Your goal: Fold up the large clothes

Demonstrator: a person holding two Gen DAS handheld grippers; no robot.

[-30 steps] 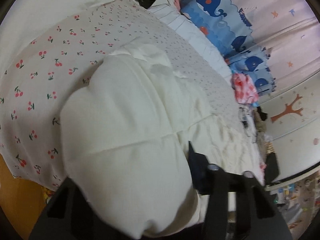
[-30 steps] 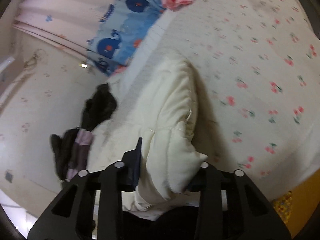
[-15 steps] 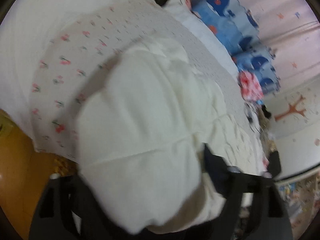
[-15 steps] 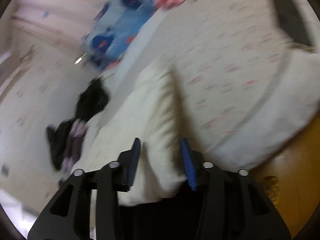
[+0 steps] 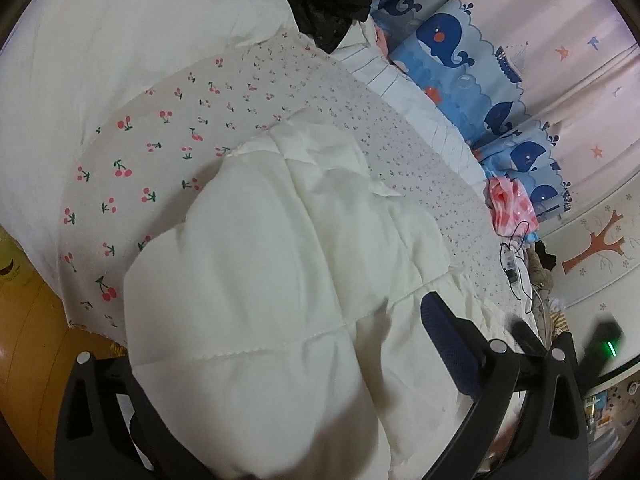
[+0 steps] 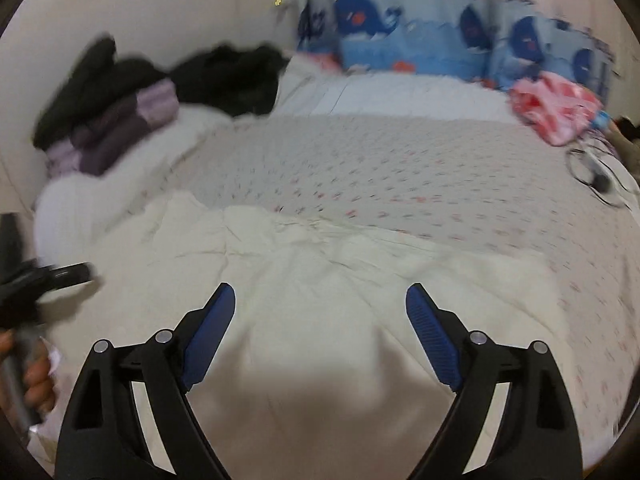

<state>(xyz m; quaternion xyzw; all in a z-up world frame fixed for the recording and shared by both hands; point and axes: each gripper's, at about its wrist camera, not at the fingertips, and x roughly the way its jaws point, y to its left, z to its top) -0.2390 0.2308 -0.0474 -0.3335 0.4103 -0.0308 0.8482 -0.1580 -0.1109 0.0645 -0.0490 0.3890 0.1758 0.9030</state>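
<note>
A cream quilted padded garment (image 5: 256, 280) lies bunched on the cherry-print bedspread (image 5: 160, 152). In the left wrist view it fills the space between my left gripper's (image 5: 288, 392) wide-apart fingers; the left finger is hidden under the fabric, so any grip is unclear. In the right wrist view the garment (image 6: 320, 280) lies spread flat beneath my right gripper (image 6: 320, 312), which is open and empty, its blue pads (image 6: 428, 332) wide apart above the fabric.
Dark and purple clothes (image 6: 120, 108) are piled at the back left. Blue whale-print cushions (image 6: 400, 44) line the wall. A pink cloth (image 6: 556, 108) and a cable (image 6: 592, 168) lie at the right. The wooden floor (image 5: 28, 340) shows past the bed's edge.
My right gripper let go of the cream garment, opened wide and swung to face across the bed. The garment now lies spread. My left gripper's view shifted only slightly.
</note>
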